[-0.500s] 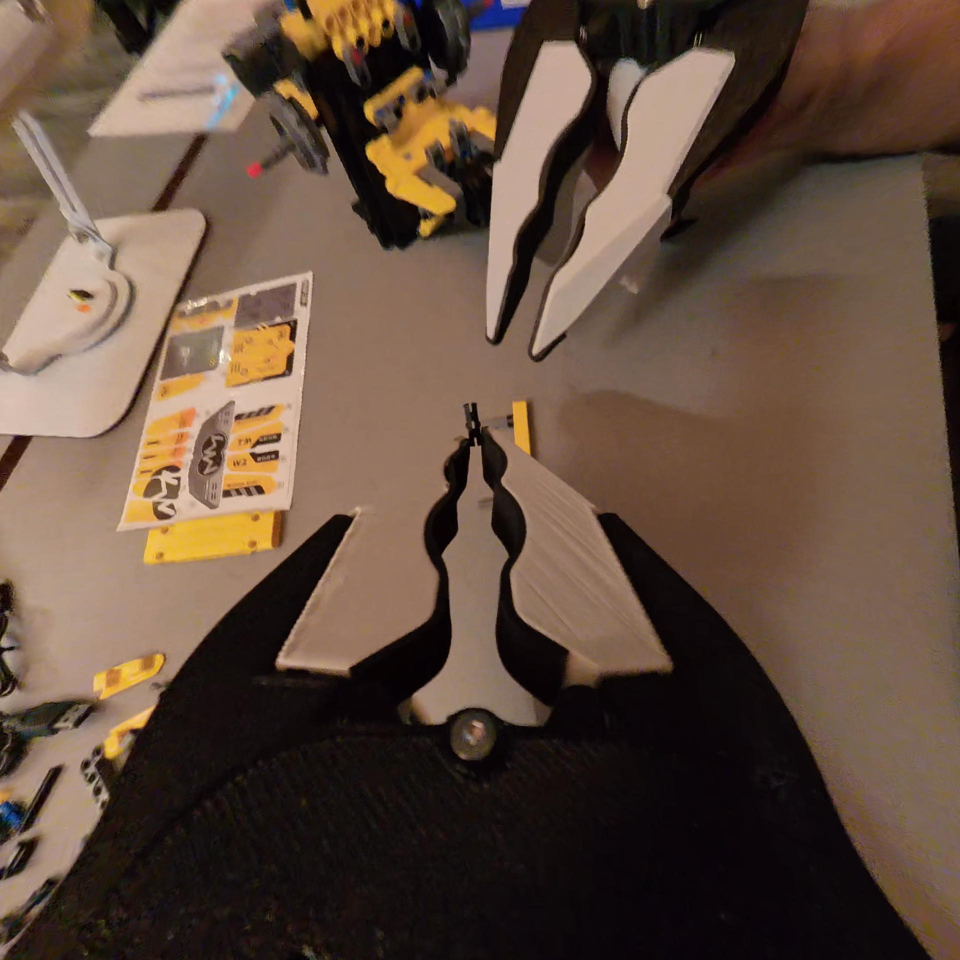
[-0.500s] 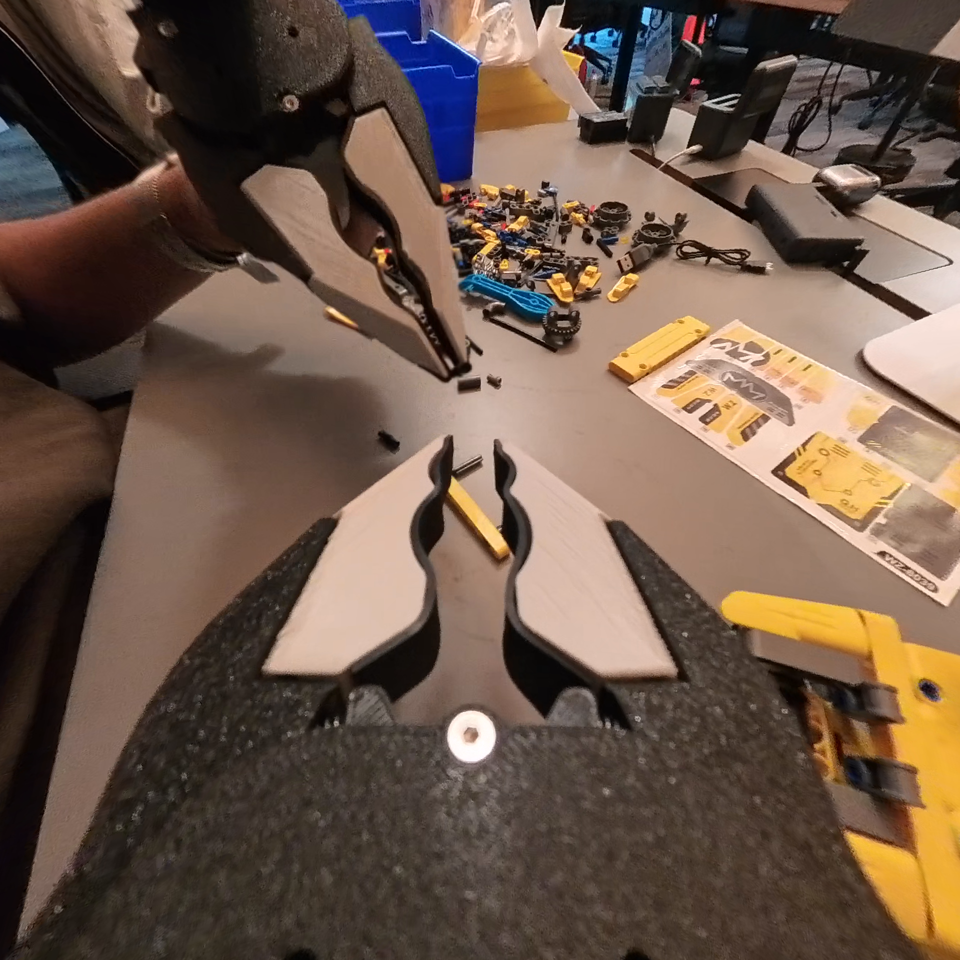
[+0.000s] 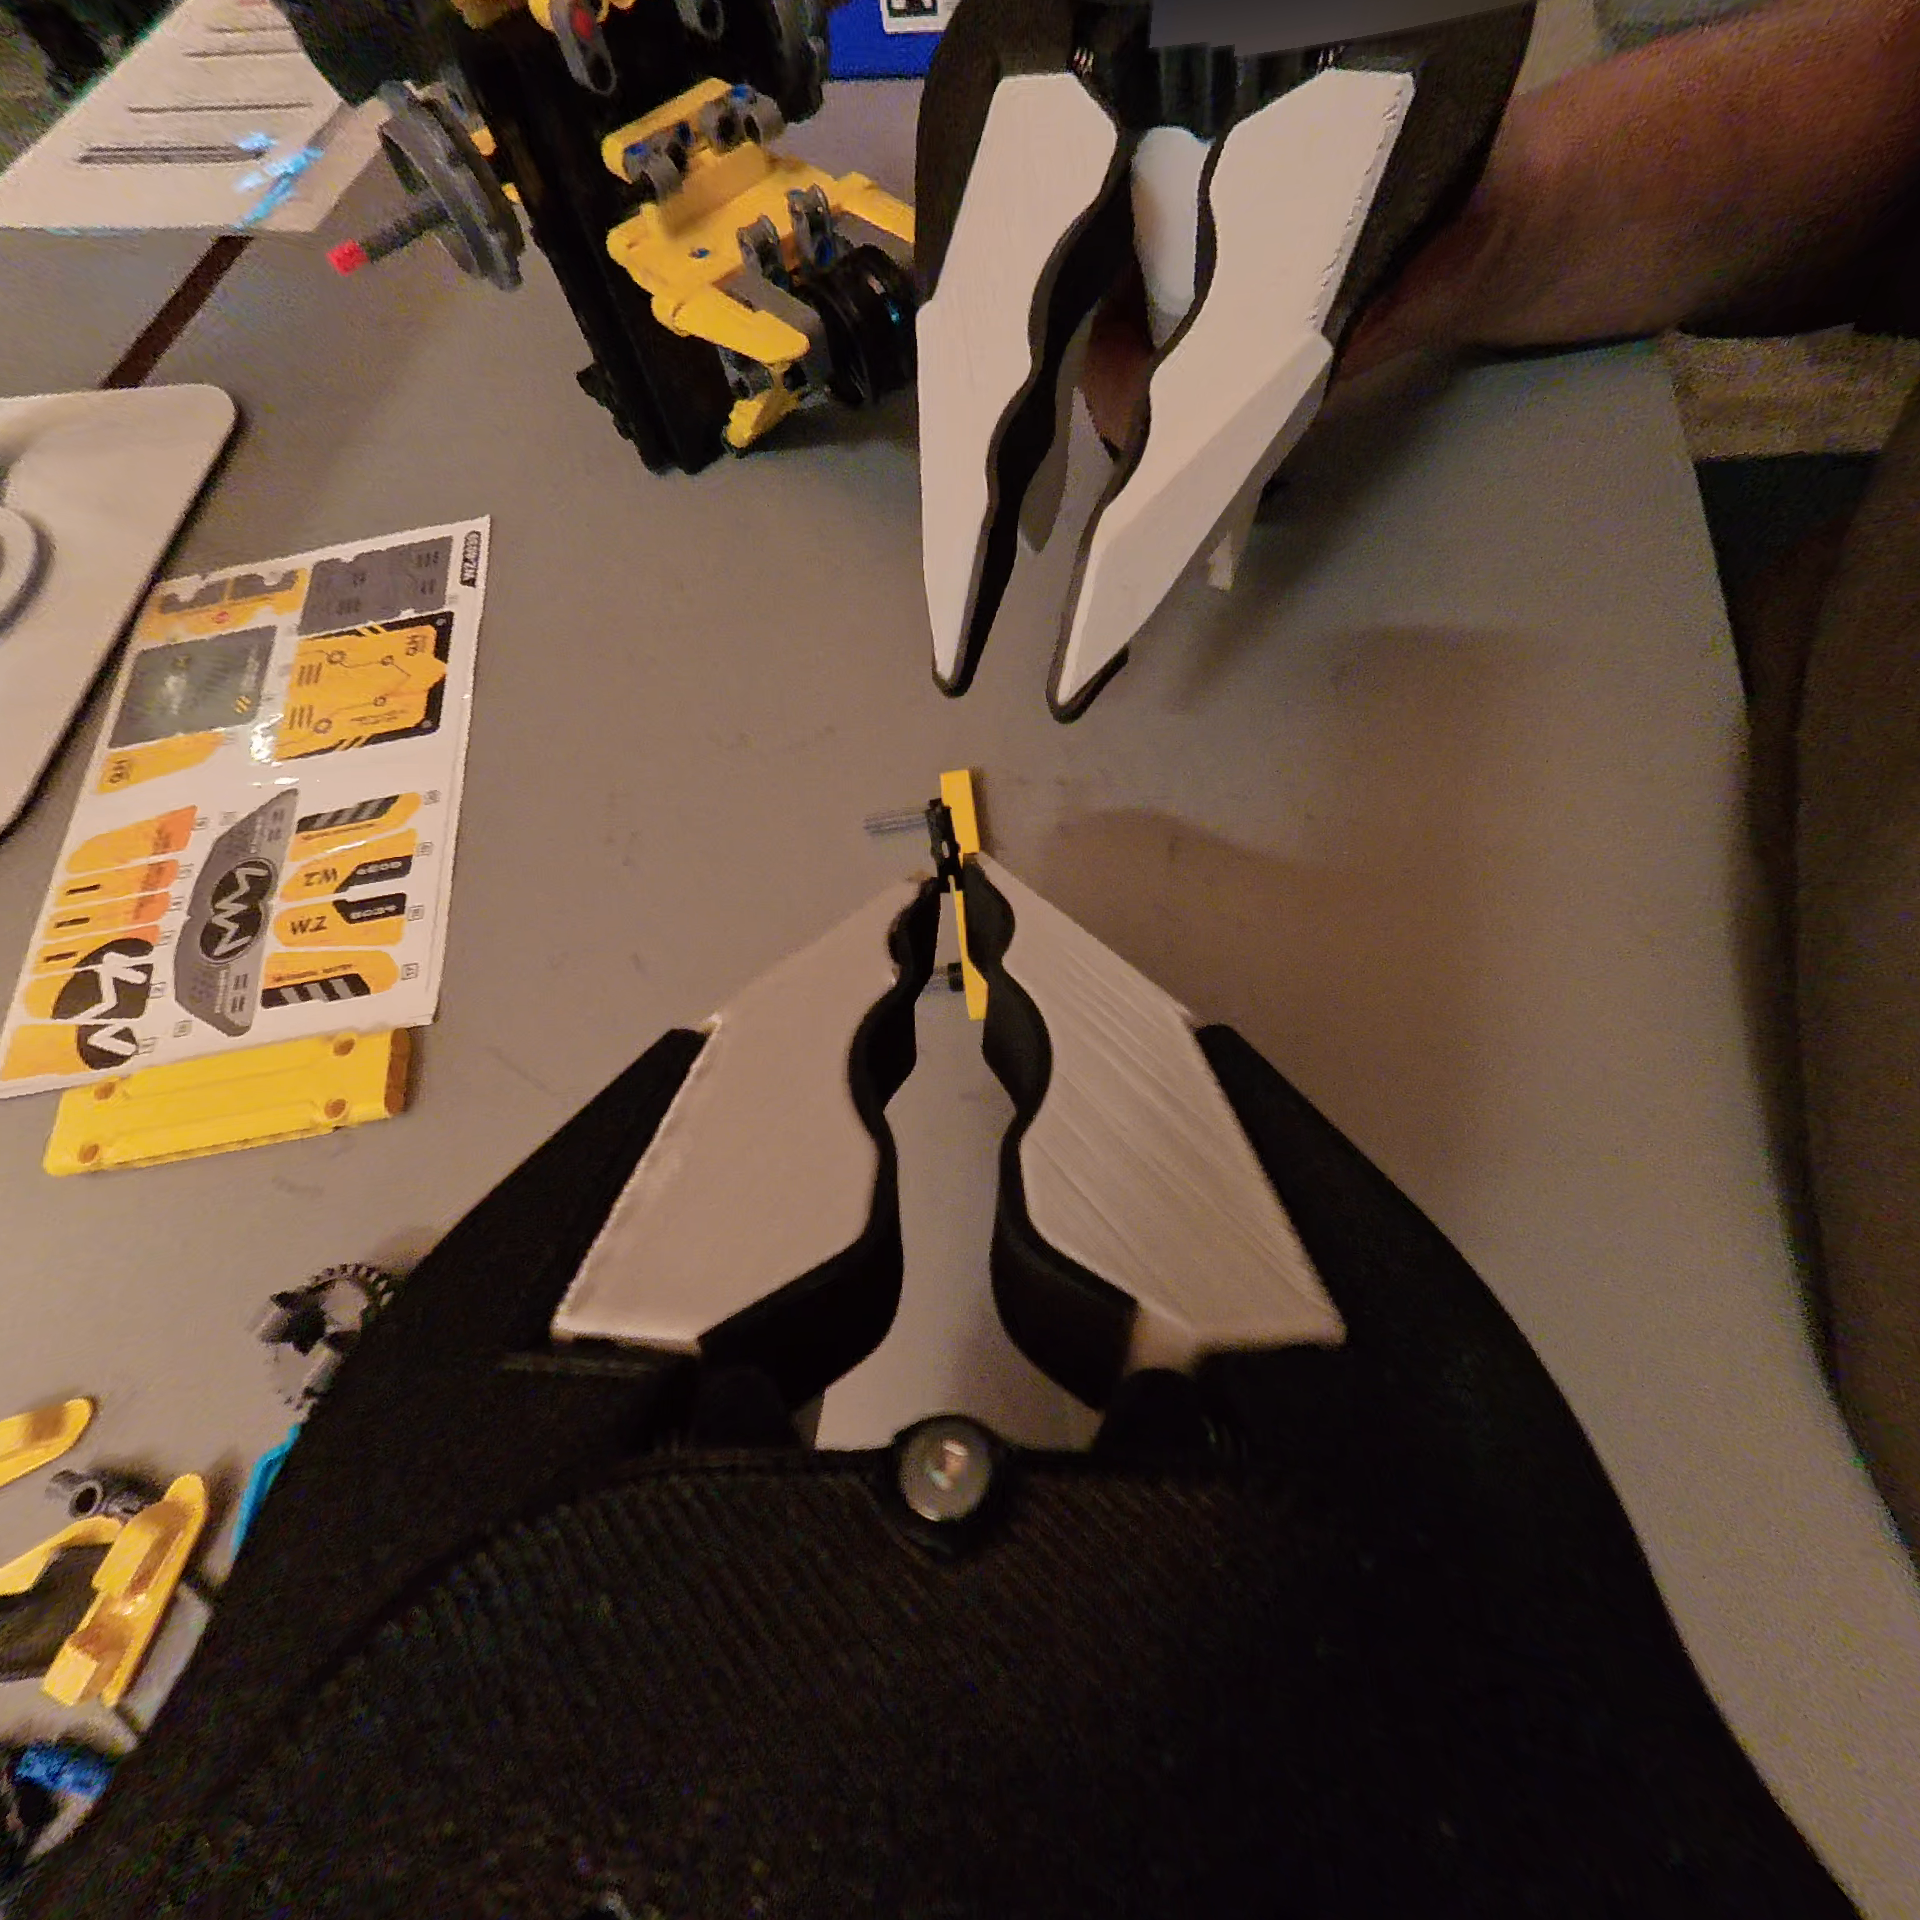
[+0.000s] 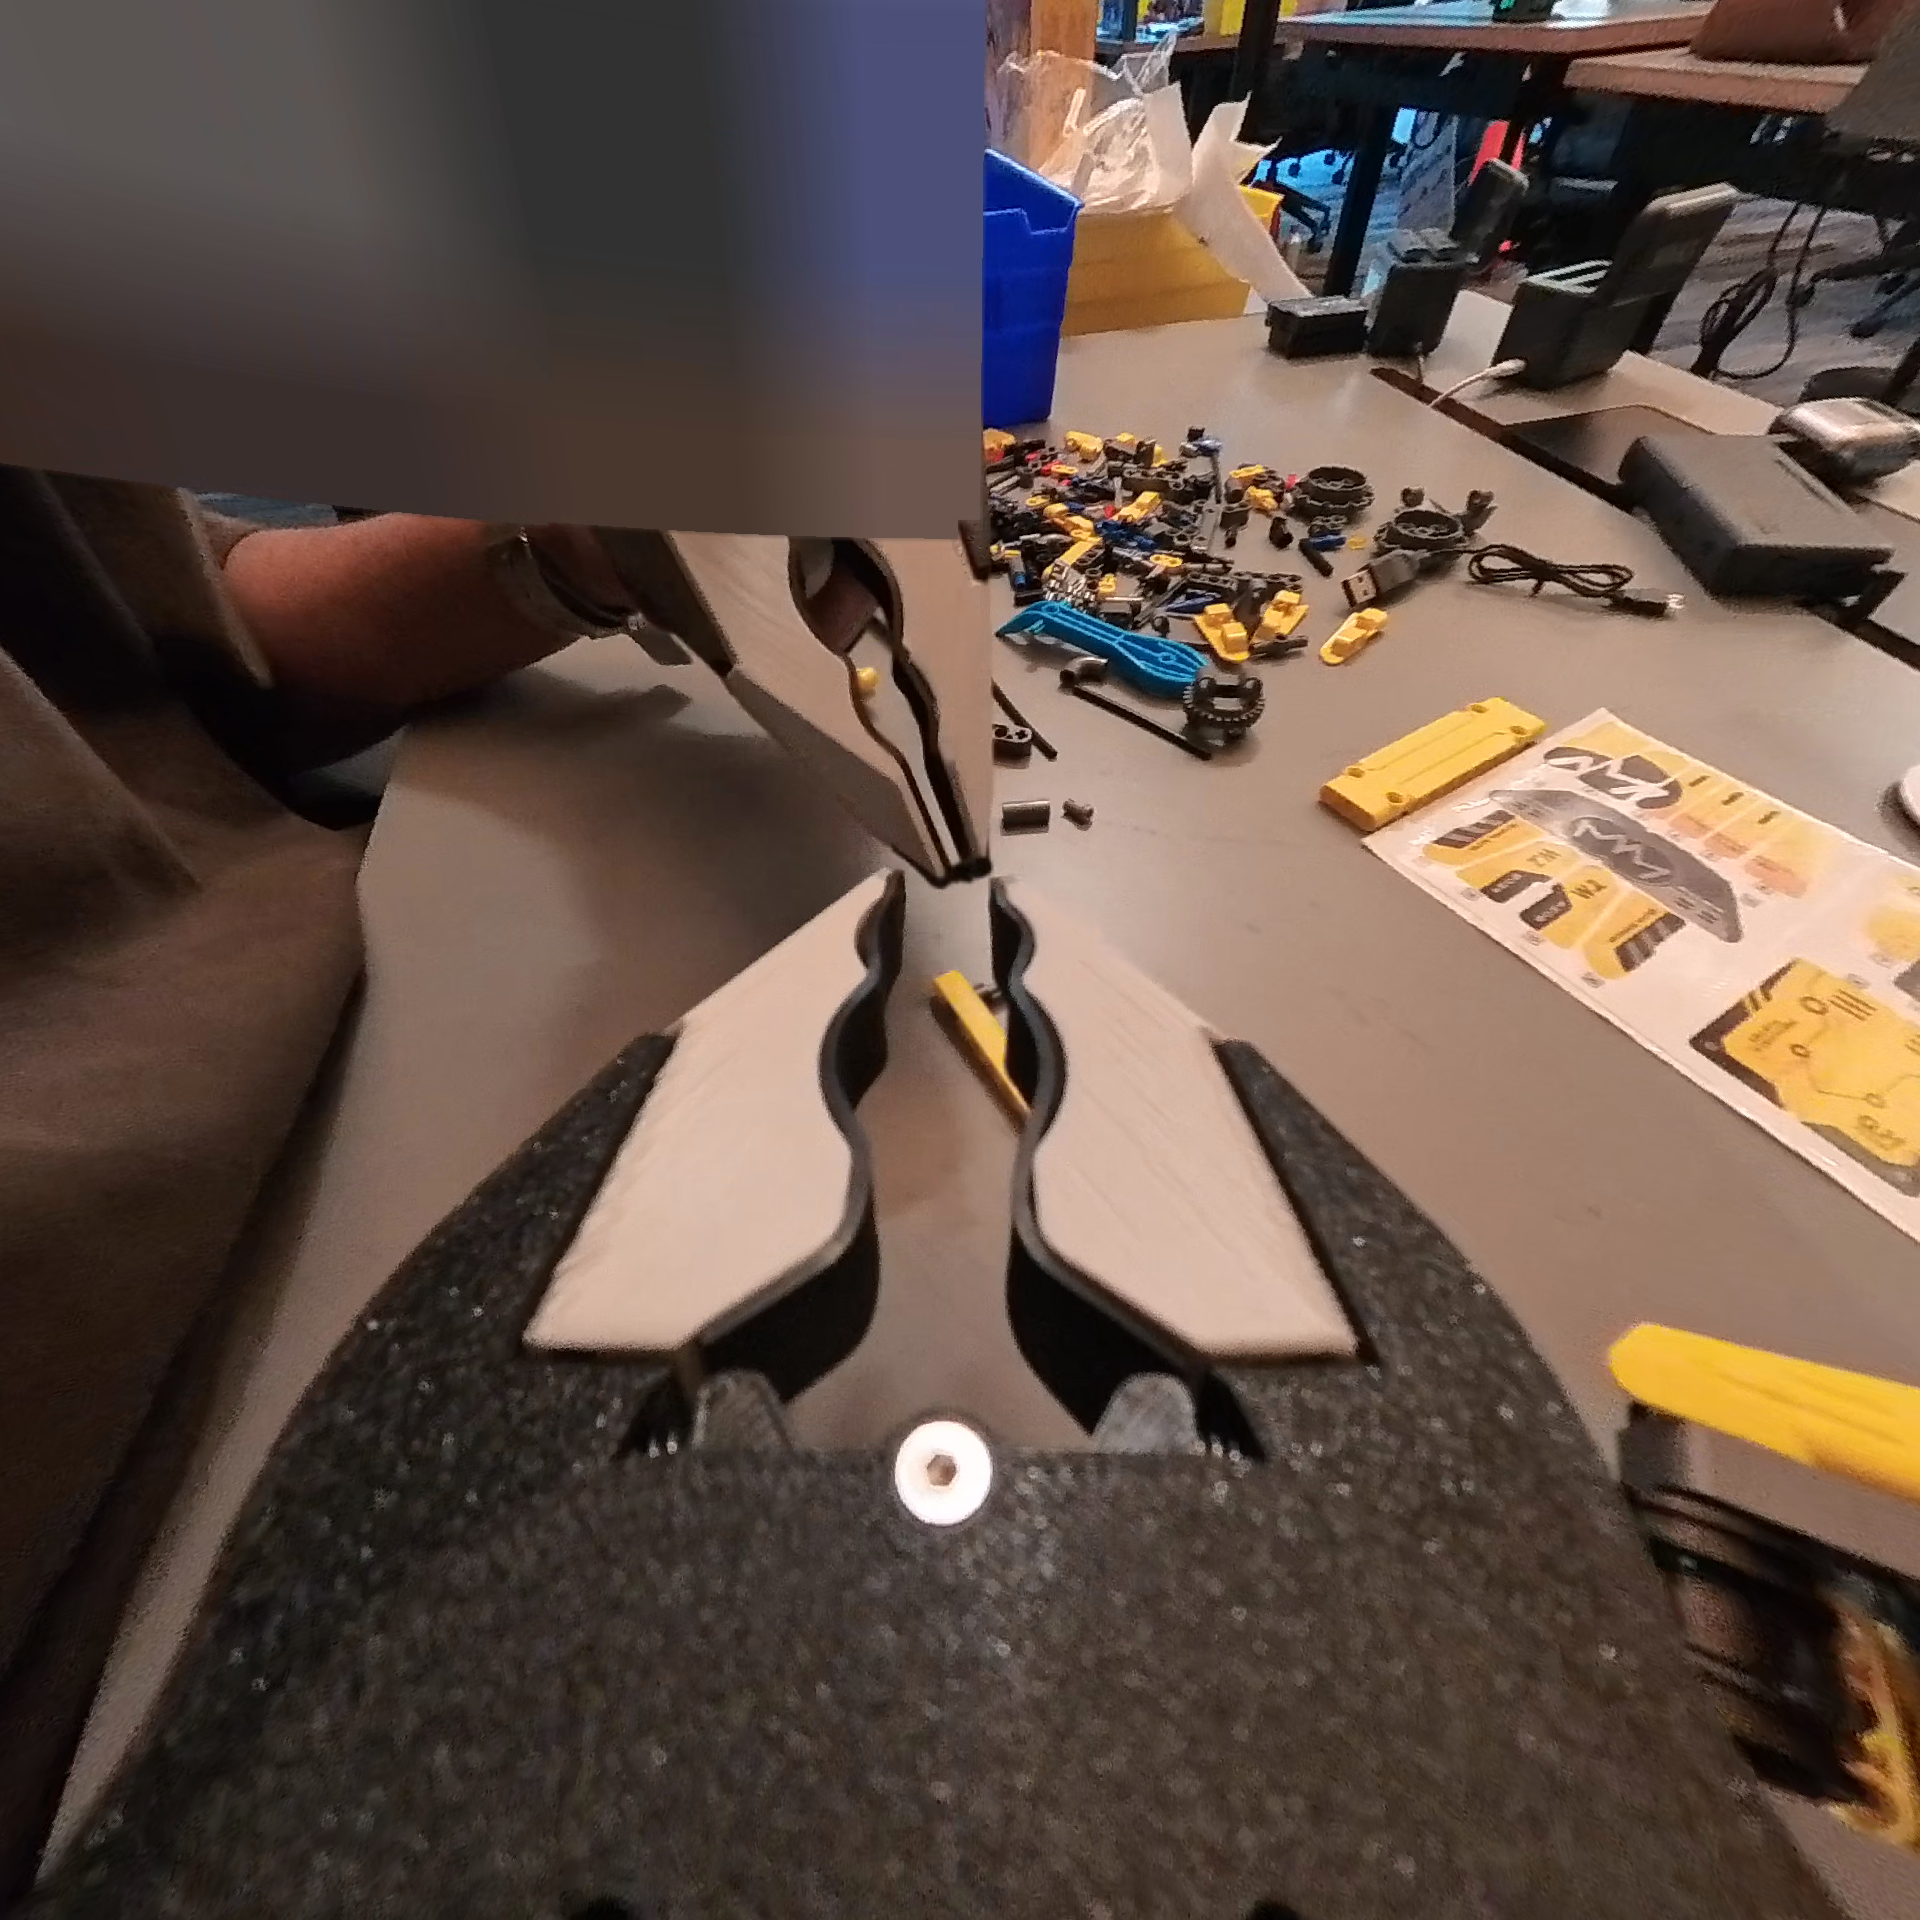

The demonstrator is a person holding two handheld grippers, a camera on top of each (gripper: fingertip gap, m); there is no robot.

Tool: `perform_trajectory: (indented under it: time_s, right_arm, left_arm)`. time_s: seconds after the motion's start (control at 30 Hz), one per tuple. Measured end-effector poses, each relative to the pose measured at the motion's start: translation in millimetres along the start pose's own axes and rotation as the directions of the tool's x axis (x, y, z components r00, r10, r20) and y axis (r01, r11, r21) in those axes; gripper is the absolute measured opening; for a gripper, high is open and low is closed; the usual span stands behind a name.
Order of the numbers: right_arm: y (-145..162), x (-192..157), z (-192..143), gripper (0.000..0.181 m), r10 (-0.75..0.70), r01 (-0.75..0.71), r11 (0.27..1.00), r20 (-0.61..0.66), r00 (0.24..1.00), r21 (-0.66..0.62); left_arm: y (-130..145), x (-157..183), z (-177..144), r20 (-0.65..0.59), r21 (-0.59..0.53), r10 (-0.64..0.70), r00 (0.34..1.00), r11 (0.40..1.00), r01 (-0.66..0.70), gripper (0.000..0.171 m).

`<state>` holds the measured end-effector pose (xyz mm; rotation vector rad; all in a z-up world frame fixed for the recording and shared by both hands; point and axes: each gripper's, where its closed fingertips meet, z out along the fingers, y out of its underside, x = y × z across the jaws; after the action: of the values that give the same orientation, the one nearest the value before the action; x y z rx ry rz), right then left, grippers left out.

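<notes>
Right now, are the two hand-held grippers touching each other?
Apart. The left wrist view shows a strip of grey table between the right hand-held gripper and the left hand-held gripper.

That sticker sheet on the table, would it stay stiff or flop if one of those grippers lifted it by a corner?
The sticker sheet would probably flop: it looks paper-thin and lies flat on the table. Its glossy face shows glare, so it may be slippery. Its near edge overlaps a yellow plate, which might make that edge easier to catch.
</notes>
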<state>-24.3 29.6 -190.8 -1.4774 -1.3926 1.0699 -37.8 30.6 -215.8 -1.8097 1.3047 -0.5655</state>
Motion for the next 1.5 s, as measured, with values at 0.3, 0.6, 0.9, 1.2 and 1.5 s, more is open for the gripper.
perform_trajectory:
  time_s: [0.3,0.6,0.9,1.2,1.5]
  right_arm:
    - [3.4,-1.2,3.6,0.017,0.032,-0.032,0.999,0.038,0.999,-0.003]
    - [9.2,-8.2,7.2,0.017,0.0,0.002,0.999,0.051,0.999,-0.044]
    - [14.2,-9.1,7.5,0.017,-0.023,0.026,0.997,0.04,0.999,-0.078]
    - [27.1,-7.7,11.0,0.011,-0.062,0.064,0.985,0.019,0.998,-0.158]
    - [30.3,-9.8,11.8,0.005,-0.062,0.067,0.982,0.033,0.998,-0.176]
  left_arm:
    - [2.8,9.7,8.0,-0.047,-0.011,-0.005,0.999,1.0,0.005,0.003]
    - [7.0,13.1,14.9,-0.074,-0.025,-0.024,0.997,0.999,0.022,0.003]
    - [8.6,15.6,16.8,-0.08,-0.032,-0.018,0.997,0.999,0.015,0.003]
    - [7.5,17.9,14.7,-0.085,-0.024,0.006,0.996,1.0,-0.008,0.003]
    - [6.6,22.9,14.9,-0.1,-0.019,0.032,0.994,0.999,-0.034,0.003]
